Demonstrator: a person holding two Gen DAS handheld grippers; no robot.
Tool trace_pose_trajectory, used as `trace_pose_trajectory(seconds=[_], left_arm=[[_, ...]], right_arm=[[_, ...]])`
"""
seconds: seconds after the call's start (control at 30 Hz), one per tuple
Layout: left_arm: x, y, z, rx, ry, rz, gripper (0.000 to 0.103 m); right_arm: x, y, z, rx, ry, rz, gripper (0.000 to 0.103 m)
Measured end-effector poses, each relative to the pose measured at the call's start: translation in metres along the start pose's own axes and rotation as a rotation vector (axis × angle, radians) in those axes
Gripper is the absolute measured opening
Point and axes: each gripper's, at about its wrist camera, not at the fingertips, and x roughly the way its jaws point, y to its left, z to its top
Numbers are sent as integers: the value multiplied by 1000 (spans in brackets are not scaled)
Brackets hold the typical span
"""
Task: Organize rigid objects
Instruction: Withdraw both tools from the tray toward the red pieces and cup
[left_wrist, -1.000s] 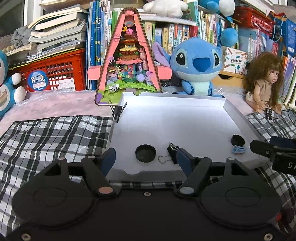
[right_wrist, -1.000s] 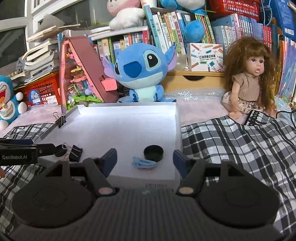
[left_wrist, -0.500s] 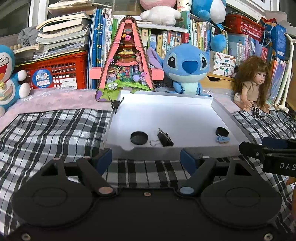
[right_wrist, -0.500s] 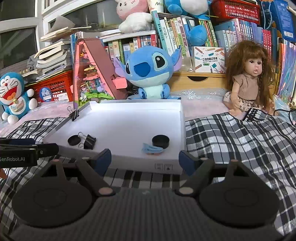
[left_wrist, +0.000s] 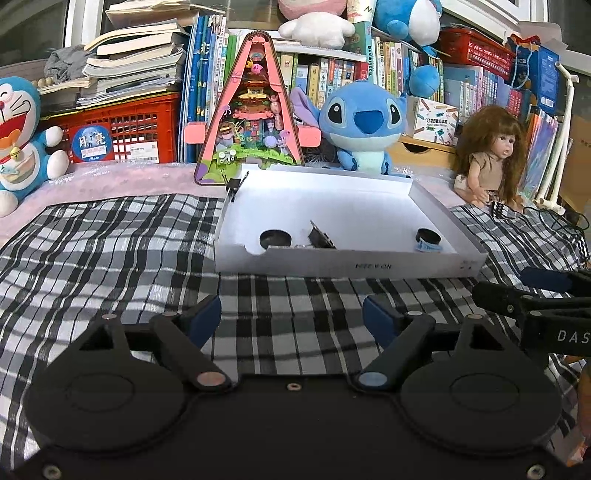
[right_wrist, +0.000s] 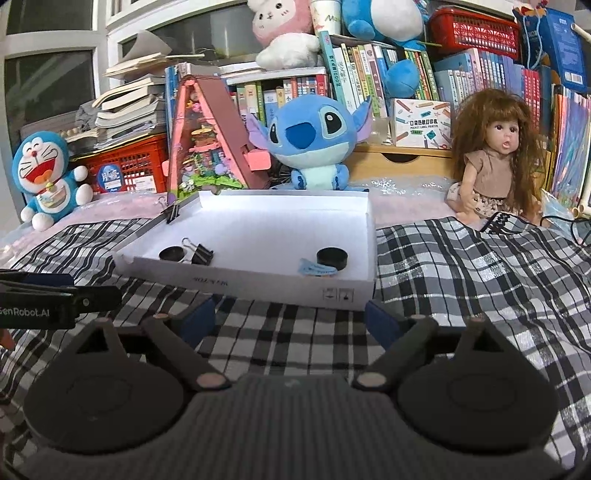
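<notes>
A shallow white box lid (left_wrist: 343, 264) (right_wrist: 258, 284) lies on the checked cloth. Inside it are two black round caps (left_wrist: 274, 238) (right_wrist: 332, 257), a black binder clip (left_wrist: 320, 237) (right_wrist: 201, 254) and a small blue hair clip (left_wrist: 428, 246) (right_wrist: 316, 268). Another binder clip (left_wrist: 233, 183) (right_wrist: 172, 213) grips the lid's far left rim. My left gripper (left_wrist: 291, 317) hangs in front of the lid over the cloth, jaws opening, nothing between them. My right gripper (right_wrist: 290, 317) is likewise short of the lid, jaws opening and empty.
Behind the lid stand a pink triangular toy house (left_wrist: 255, 110), a blue plush (left_wrist: 364, 125), a doll (right_wrist: 495, 162), a blue cat plush (right_wrist: 46, 177), a red crate (left_wrist: 122, 129) and shelves of books. The checked cloth (right_wrist: 461, 266) spreads to both sides.
Both grippers have drawn back from over the lid to the cloth in front of it. Their jaws have spread wider. The binder clip and hair clip stay in the lid.
</notes>
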Motion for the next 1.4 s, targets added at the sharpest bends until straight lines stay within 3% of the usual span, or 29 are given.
trace_pose_trajectory(seconds=[0.87,1.4], left_arm=[[-15,-14,-52,55,41,-8,83],[-18,-19,-67,100,36,1,83]], right_arm=[[-28,15,-41,-40,-16,-25,95],[-36,20,-60,-70,-19,-57,95]])
